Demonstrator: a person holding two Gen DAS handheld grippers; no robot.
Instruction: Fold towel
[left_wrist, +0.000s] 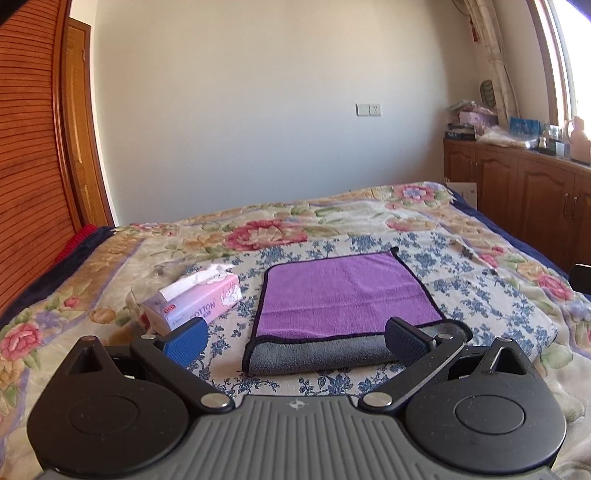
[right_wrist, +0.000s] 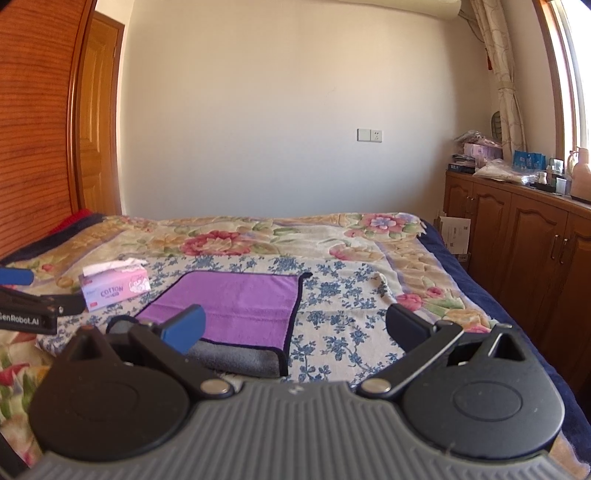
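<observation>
A purple towel (left_wrist: 343, 291) with a black hem and grey underside lies folded over on the floral bedspread (left_wrist: 424, 236); its grey layer sticks out along the near edge. My left gripper (left_wrist: 295, 341) is open and empty, just in front of that near edge. In the right wrist view the towel (right_wrist: 240, 302) lies ahead to the left. My right gripper (right_wrist: 295, 328) is open and empty, hovering over the towel's near right corner. The left gripper's finger (right_wrist: 14, 277) shows at the far left edge.
A pink tissue box (left_wrist: 195, 301) stands on the bed left of the towel; it also shows in the right wrist view (right_wrist: 116, 288). A wooden headboard (left_wrist: 26, 177) rises on the left. Wooden cabinets (right_wrist: 517, 236) with clutter on top line the right wall.
</observation>
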